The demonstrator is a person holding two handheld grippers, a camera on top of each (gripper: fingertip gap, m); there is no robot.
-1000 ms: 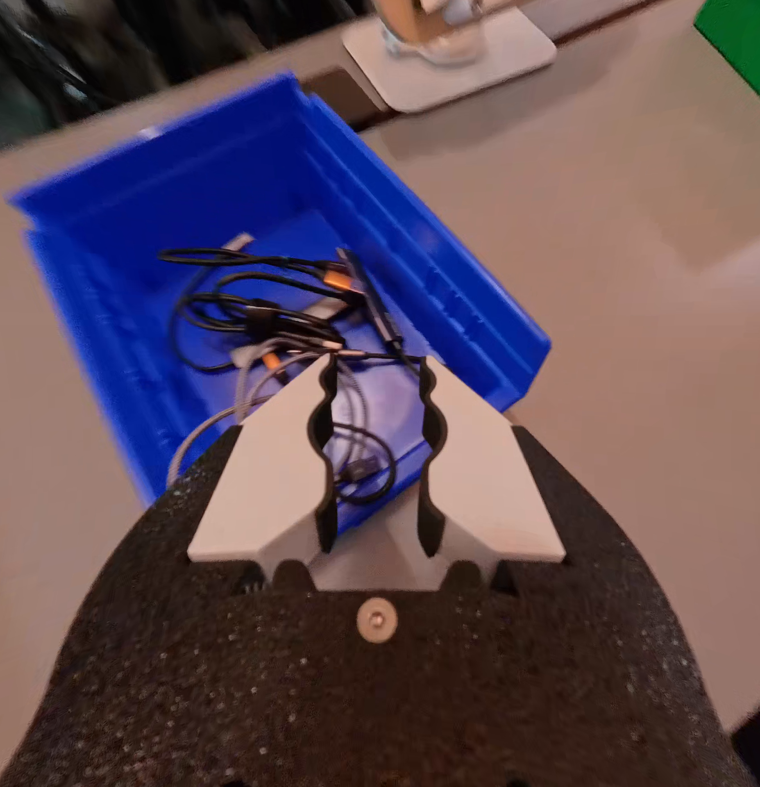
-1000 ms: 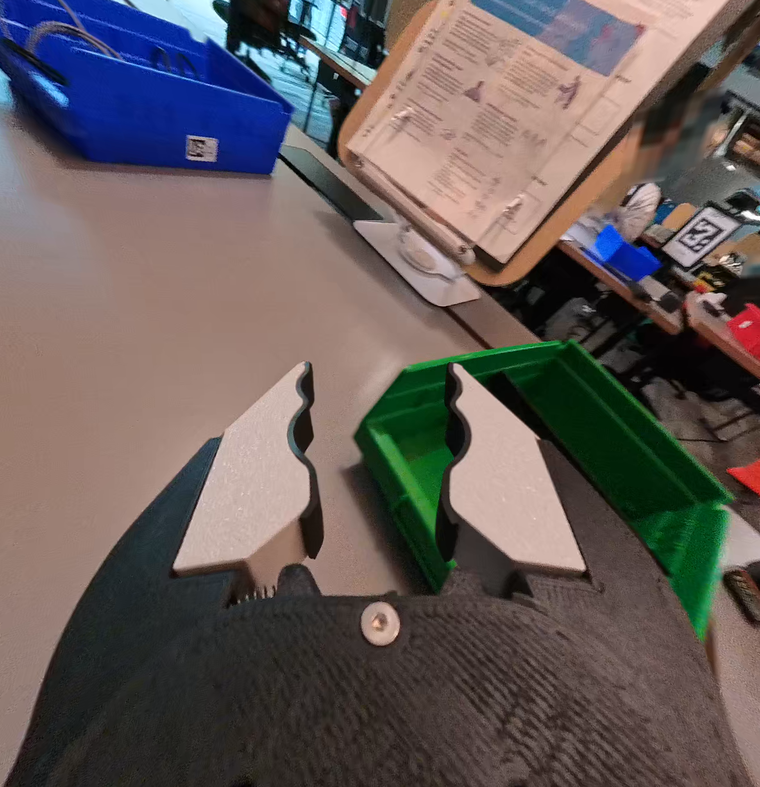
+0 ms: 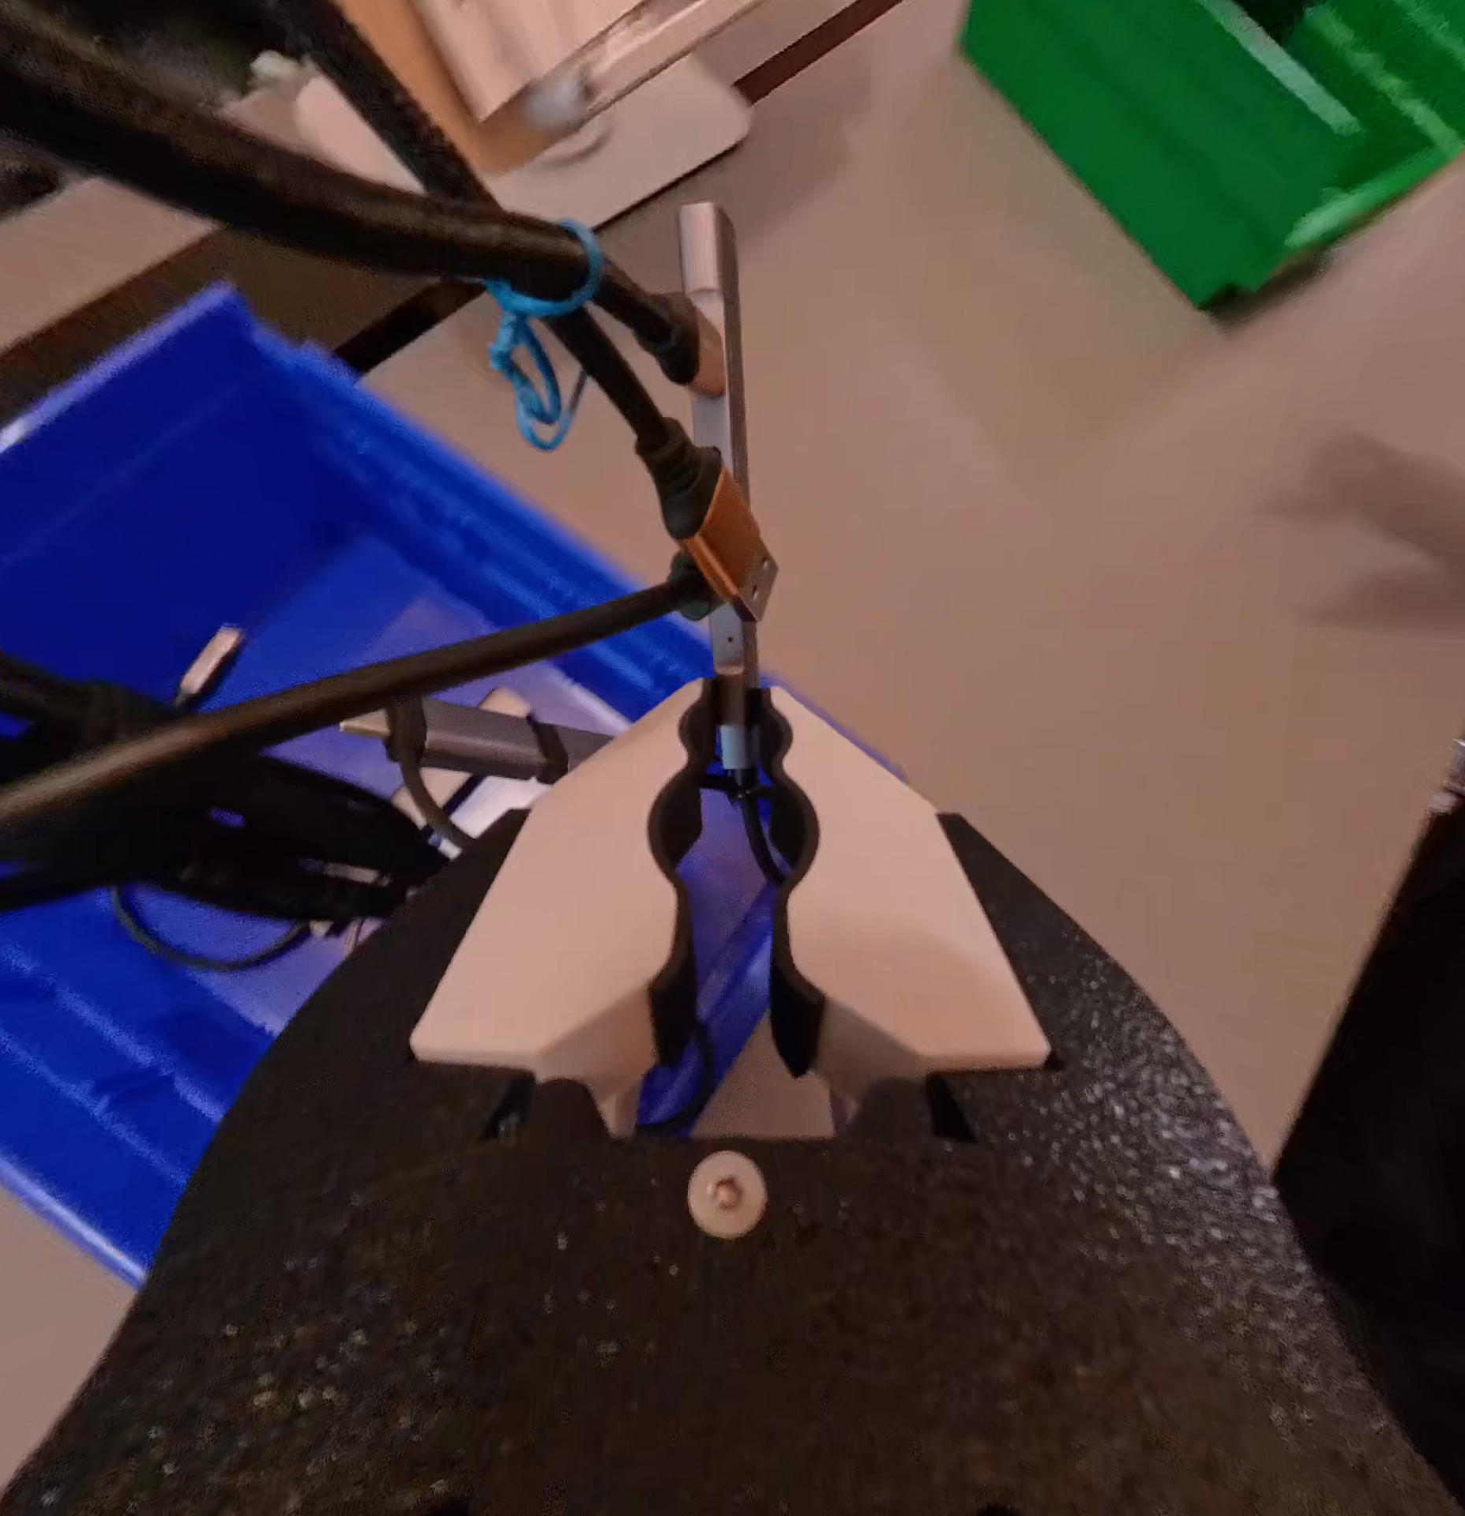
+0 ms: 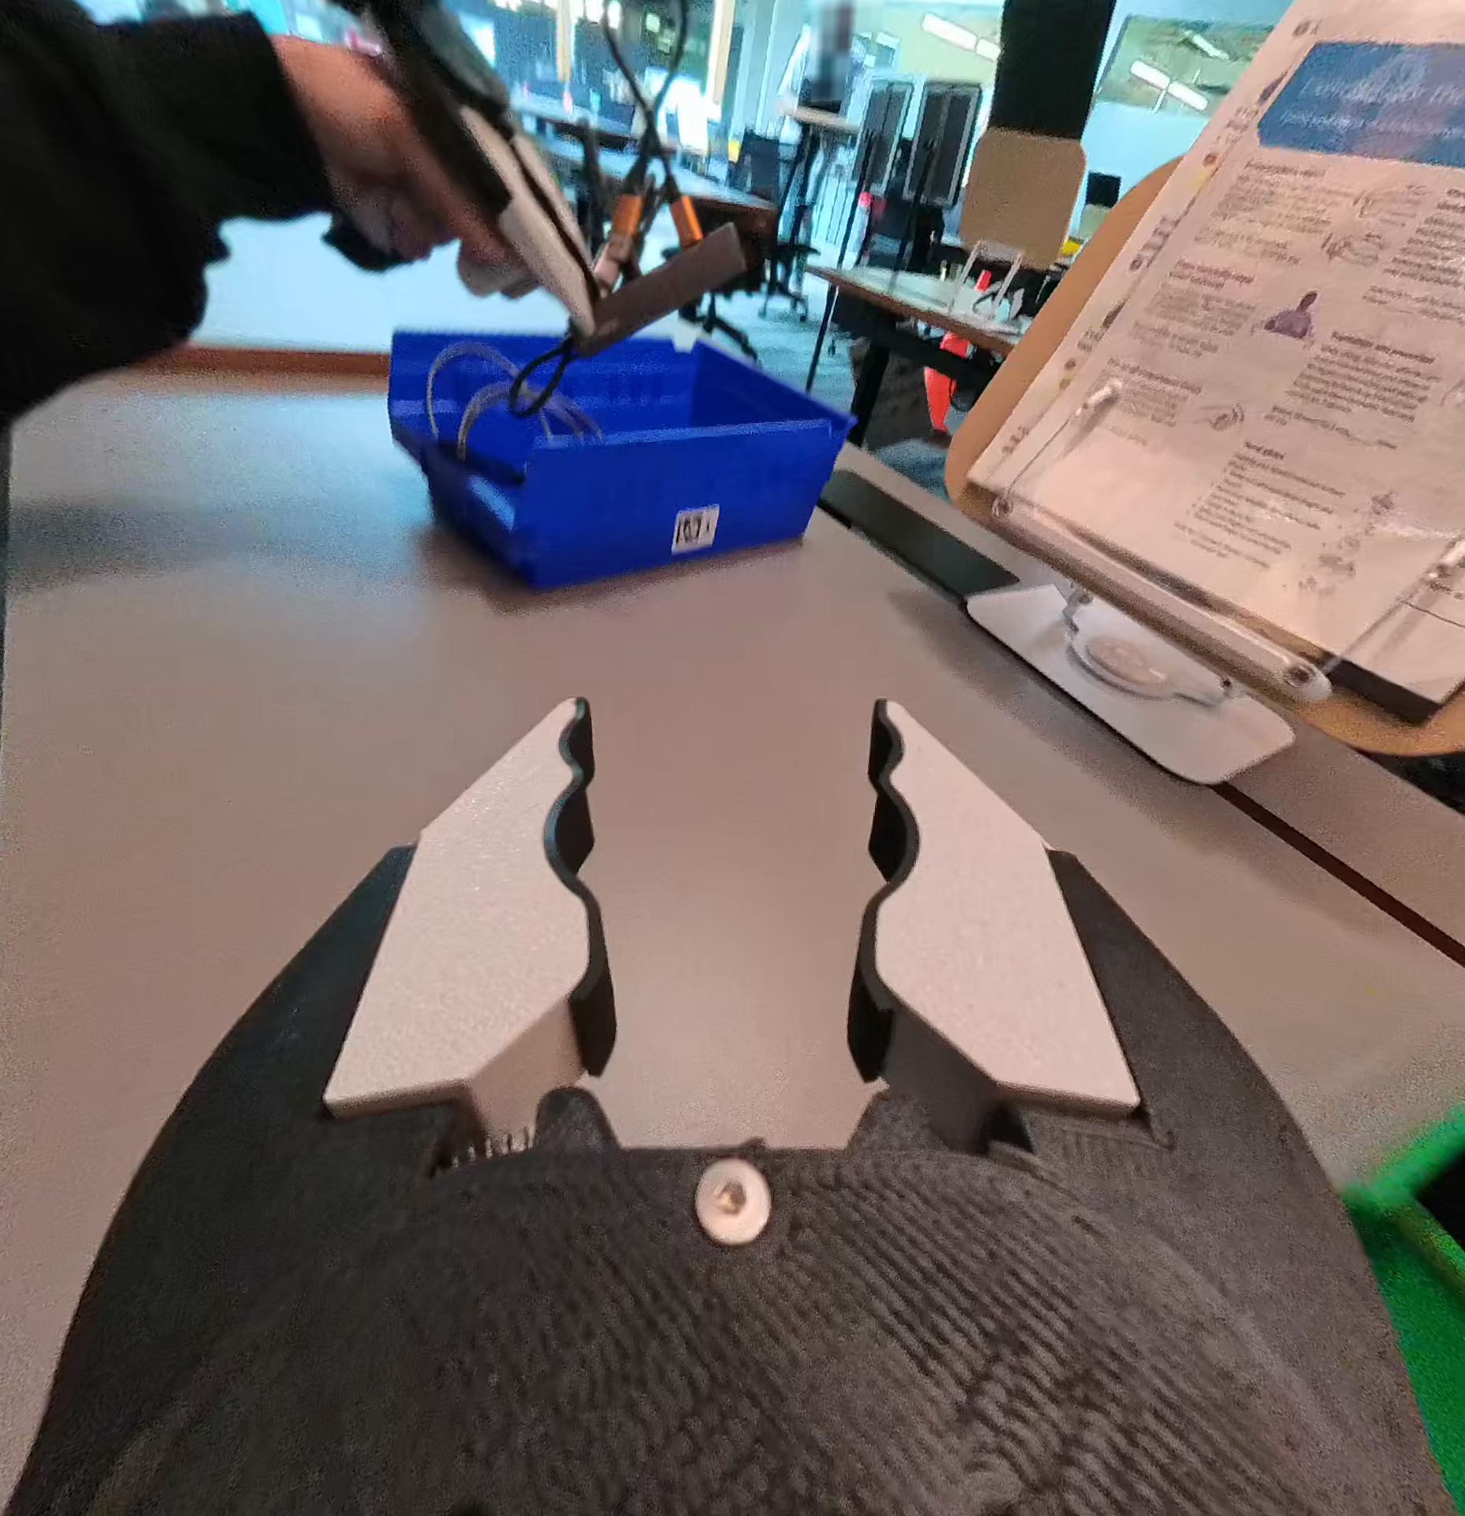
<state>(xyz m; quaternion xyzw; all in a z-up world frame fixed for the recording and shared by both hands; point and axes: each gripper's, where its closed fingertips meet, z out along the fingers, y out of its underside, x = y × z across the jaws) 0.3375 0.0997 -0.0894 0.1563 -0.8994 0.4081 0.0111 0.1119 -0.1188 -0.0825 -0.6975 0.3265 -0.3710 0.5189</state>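
Fingers of the left gripper (image 3: 733,697), empty a second ago, now pinch a slim grey metal adapter (image 3: 716,426), lifting tangled black cables (image 3: 318,714) above the blue plastic bin (image 3: 138,574). Right gripper (image 4: 729,714) hovers wide, empty, over the grey desk (image 4: 220,656).

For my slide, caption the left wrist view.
Left claw shut on a grey hub, cables trailing above the blue bin.

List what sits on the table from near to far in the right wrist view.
Right gripper, open over the bare table → blue bin of cables → left gripper above the bin, shut on a grey hub.
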